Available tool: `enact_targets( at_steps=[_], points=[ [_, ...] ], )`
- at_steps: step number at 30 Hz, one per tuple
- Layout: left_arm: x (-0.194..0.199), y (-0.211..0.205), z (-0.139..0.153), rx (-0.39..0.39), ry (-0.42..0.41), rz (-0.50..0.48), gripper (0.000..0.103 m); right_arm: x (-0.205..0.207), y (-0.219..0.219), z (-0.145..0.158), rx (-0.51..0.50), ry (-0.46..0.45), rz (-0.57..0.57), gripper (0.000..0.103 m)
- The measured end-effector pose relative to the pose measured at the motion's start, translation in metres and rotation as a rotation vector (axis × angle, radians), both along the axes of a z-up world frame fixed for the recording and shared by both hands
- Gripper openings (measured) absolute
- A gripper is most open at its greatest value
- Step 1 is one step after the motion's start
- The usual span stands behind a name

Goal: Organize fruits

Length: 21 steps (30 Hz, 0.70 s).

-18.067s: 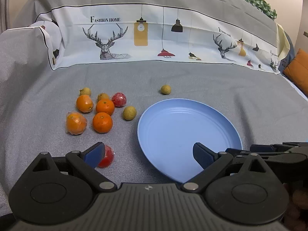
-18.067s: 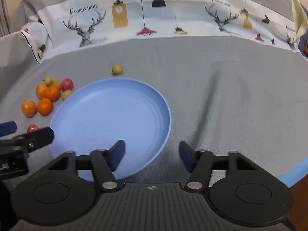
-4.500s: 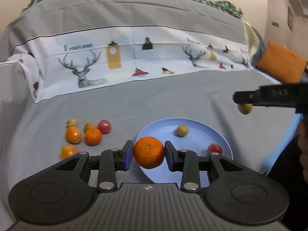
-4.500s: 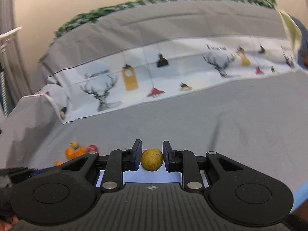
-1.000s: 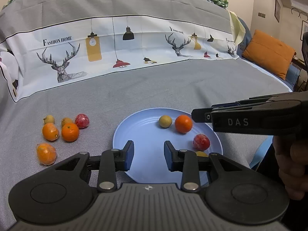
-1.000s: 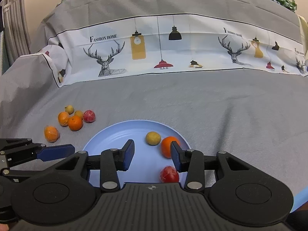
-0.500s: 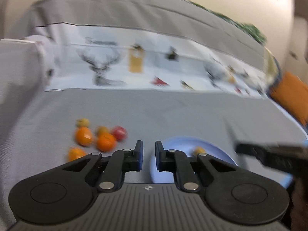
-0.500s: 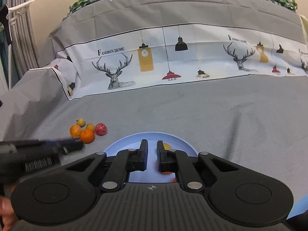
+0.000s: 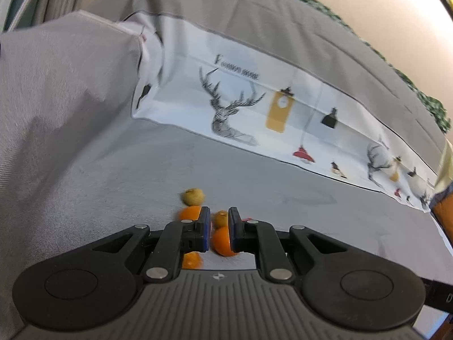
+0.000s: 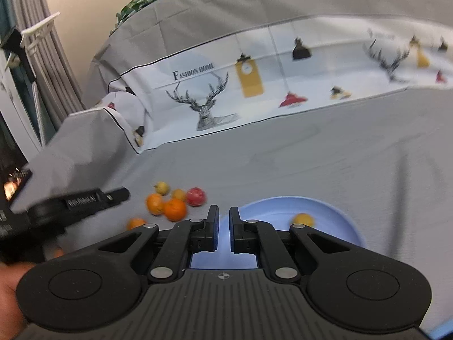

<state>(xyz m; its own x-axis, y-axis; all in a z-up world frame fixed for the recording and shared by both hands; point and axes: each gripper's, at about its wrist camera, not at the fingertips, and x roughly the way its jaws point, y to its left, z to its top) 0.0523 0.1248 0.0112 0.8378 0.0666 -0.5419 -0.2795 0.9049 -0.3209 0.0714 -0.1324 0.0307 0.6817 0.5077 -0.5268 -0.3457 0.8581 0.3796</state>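
Nearest in the left wrist view: left gripper (image 9: 219, 232), black body with blue pads, fingers drawn together with only a narrow slot between them, nothing clamped. An orange round citrus fruit (image 9: 223, 240) shows through the slot but lies on the cloth beyond, not in the grip.

Right gripper (image 10: 223, 232), same build, fingers also together and empty, over the near rim of the light blue round plate (image 10: 334, 212). 1 small yellow-orange fruit (image 10: 303, 220) visible on the plate; the rest of the plate is hidden behind the gripper.

Loose pile on the grey fabric cover (image 10: 283, 164), left of the plate, close but clear of it:
- 1 orange (image 10: 136, 223) nearest, apart from the others
- 2 oranges, one (image 10: 175, 209) beside another (image 10: 154, 203), touching or nearly so
- 1 red round fruit (image 10: 196, 196), nearest the plate of the cluster
- 1 small orange-yellow fruit (image 10: 178, 193) tucked between, and 1 small yellow fruit (image 10: 162, 187) farthest back

Behind it all, a white printed cloth band with deer and lamp drawings (image 10: 254, 90) runs up the back. Both views are blurred.

Step, as judged: reach toward the pile for the next pick, left side lined up on it; about 6 fruits left to plate. Next move calls for spreading the left fingers wider than an orange, lowering around 1 fruit without knocking the neighbours, then closing. Risk: round fruit rolling on soft cloth.
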Motion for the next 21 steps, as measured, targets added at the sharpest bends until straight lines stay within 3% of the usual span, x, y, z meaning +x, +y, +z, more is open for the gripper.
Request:
enact_targets(
  at_steps=[9,17,21],
  points=[
    [0.027,0.017,-0.019,-0.017,0.028,0.023,0.014,0.062,0.055,-0.016,0.103,0.153,0.056,0.009],
    [0.050,0.023,-0.030,0.034,0.054,0.023,0.020,0.104,0.088,-0.032,0.061,0.214,-0.007,0.039],
    [0.059,0.023,-0.033,0.050,0.053,0.018,0.029,0.121,0.099,-0.044,0.038,0.254,-0.031,0.041]
  ],
)
